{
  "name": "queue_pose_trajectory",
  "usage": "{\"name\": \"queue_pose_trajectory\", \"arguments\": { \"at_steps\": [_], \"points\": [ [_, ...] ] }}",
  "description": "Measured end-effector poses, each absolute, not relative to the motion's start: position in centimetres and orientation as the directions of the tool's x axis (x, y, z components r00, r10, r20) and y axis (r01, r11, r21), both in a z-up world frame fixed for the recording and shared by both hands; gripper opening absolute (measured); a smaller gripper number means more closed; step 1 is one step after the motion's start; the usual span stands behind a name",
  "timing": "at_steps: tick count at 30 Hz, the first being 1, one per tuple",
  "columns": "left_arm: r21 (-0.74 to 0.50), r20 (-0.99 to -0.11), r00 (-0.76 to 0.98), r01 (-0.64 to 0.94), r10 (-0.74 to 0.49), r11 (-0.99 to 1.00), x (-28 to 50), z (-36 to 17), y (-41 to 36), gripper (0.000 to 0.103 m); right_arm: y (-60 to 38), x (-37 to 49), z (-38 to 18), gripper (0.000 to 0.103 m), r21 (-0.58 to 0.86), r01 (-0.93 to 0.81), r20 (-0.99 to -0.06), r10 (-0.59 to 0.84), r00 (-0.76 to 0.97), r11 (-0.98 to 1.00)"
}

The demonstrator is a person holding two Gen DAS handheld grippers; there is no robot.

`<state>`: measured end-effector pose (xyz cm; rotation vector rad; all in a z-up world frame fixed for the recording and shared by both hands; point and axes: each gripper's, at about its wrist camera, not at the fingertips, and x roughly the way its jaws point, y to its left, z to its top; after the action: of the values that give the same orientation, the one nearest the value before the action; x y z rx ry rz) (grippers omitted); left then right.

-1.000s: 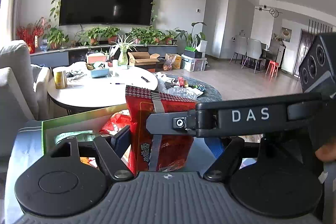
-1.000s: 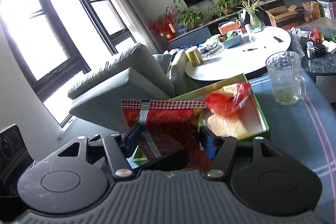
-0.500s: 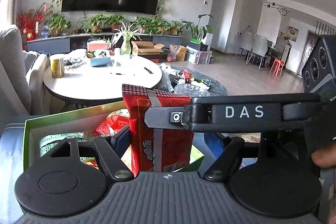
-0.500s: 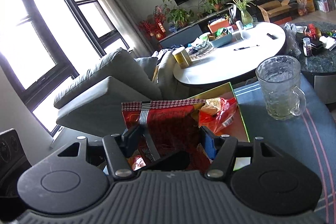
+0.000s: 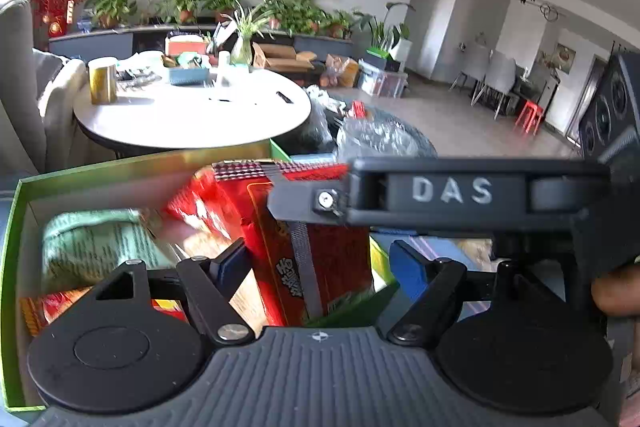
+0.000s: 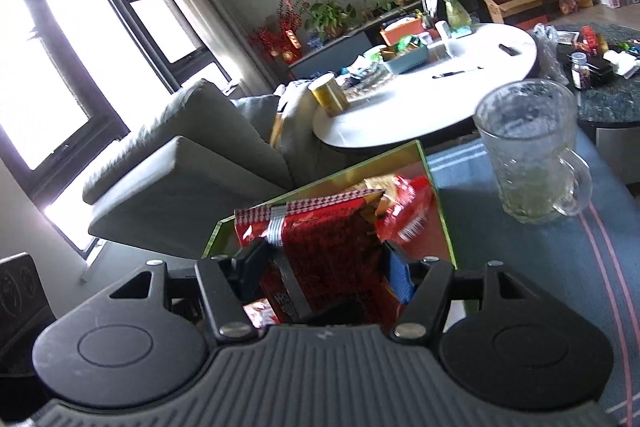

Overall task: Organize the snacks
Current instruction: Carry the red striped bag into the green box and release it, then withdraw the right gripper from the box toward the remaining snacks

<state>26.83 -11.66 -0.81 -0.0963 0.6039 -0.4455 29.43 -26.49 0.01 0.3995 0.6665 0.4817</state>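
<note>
A red snack bag (image 5: 320, 259) with a grey stripe stands upright over the green box (image 5: 132, 167). It also shows in the right wrist view (image 6: 328, 251), held between the right gripper's (image 6: 324, 267) blue pads. The left gripper (image 5: 320, 267) has its jaws apart around the same bag, its right pad clear of it. The right gripper's body, marked DAS (image 5: 452, 191), crosses the left wrist view. The box (image 6: 400, 155) holds a green packet (image 5: 92, 243) and other red packets (image 6: 408, 215).
A glass mug (image 6: 528, 155) stands right of the box on the blue striped cloth (image 6: 540, 267). Behind are a white round table (image 5: 192, 115), a grey sofa (image 6: 192, 155) and a dark side table (image 6: 608, 95) with small items.
Both grippers and the red bag have dropped lower toward the green box, whose inside now shows more fully. The mug appears closer in the right view.
</note>
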Motion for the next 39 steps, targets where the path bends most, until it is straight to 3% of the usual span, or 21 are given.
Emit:
{"name": "queue_pose_trajectory", "arguments": {
  "at_steps": [9,18,39],
  "points": [
    [-0.283,-0.591,0.681,0.327,-0.433,0.901,27.4,-1.8,-10.5,0.073,-26.2,29.6,-0.6,0.068,0.503,-0.260,-0.524,0.530,0.666,0.824],
    [-0.263,-0.569,0.708,0.327,-0.419,0.908,25.7,-1.1,-10.0,0.074,-26.9,27.7,0.8,0.068,0.476,-0.272,-0.485,0.508,0.712,0.836],
    [-0.201,-0.521,0.758,0.338,-0.392,0.919,19.5,1.4,-7.6,0.077,-26.1,22.7,1.8,0.068,0.447,-0.316,-0.488,0.525,0.697,0.837]
  ]
}}
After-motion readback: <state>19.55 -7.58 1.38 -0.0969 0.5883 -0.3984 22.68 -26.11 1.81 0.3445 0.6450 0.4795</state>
